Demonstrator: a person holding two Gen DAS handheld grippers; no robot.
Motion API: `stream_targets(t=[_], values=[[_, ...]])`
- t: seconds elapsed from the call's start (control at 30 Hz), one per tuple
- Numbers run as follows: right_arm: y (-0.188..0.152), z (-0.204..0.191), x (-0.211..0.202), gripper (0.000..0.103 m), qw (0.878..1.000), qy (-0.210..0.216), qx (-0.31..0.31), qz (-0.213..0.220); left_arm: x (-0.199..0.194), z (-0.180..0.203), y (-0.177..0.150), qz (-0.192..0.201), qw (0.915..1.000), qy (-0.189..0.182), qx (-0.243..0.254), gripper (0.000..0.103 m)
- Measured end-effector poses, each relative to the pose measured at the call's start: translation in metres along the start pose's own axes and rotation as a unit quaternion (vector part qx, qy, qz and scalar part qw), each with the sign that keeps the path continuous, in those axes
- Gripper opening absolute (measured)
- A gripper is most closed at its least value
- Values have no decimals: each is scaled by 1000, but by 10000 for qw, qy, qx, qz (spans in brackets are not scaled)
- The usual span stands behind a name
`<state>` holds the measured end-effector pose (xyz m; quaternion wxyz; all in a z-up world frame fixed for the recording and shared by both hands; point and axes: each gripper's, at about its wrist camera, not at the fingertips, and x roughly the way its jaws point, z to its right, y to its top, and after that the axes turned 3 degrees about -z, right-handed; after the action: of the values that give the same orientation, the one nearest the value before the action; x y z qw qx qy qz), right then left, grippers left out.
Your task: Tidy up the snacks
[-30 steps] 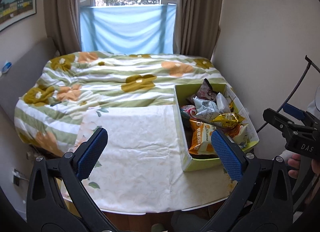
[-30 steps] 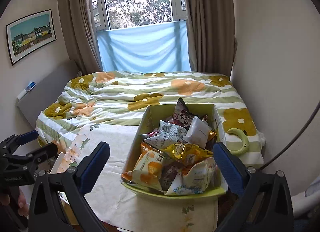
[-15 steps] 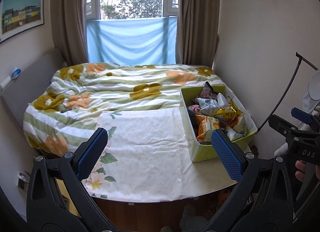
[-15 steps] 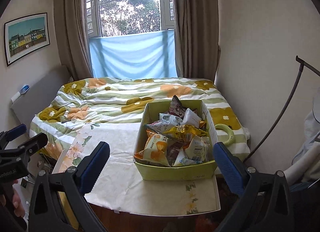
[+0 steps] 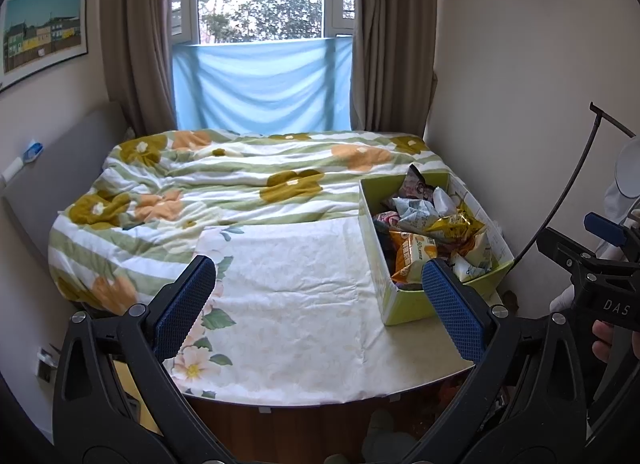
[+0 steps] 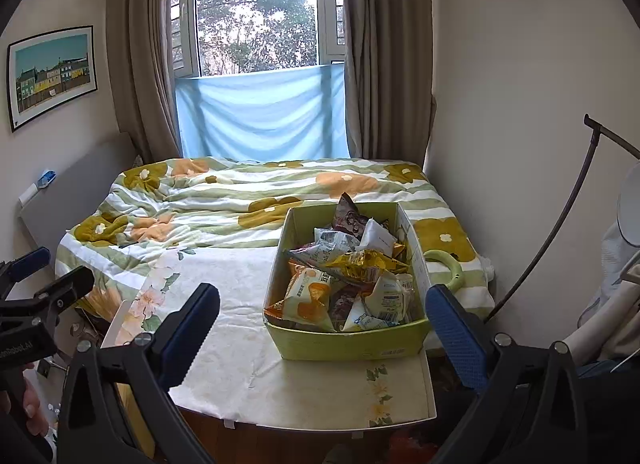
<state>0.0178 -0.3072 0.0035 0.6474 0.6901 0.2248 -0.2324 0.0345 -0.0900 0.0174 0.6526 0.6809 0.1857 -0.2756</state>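
Observation:
A green cardboard box (image 6: 352, 344) full of several snack packets (image 6: 352, 268) stands on a table with a pale floral cloth (image 6: 240, 304), at its right side. The box also shows in the left wrist view (image 5: 404, 304), with an orange packet (image 5: 410, 254) near its front. My left gripper (image 5: 320, 308) is open and empty, held back from the table's near edge. My right gripper (image 6: 324, 328) is open and empty, in front of the box and apart from it. Each gripper shows at the edge of the other's view.
A bed with a green and orange floral duvet (image 6: 224, 199) lies behind the table. A pale green ring-shaped thing (image 6: 450, 268) lies on the bed right of the box. A wall stands close on the right, with a dark curved rod (image 6: 560, 223). Wooden floor shows below the table edge.
Both grippers have drawn back and up from the table, so the box and cloth look smaller and farther. Both stay open and empty.

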Motion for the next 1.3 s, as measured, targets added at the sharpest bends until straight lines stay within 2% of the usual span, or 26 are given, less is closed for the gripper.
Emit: stream_targets(t=[0.27, 0.77, 1.3], values=[[2, 4, 1, 102, 10000, 31, 57, 4, 4, 6, 0, -40, 10000, 18, 75, 102], [4, 2, 4, 102, 10000, 34, 24, -1, 8, -2, 4, -53, 9999, 7, -135, 102], [5, -5, 11, 102, 10000, 14, 17, -45, 1, 3, 9, 274, 9995, 165, 77, 103]])
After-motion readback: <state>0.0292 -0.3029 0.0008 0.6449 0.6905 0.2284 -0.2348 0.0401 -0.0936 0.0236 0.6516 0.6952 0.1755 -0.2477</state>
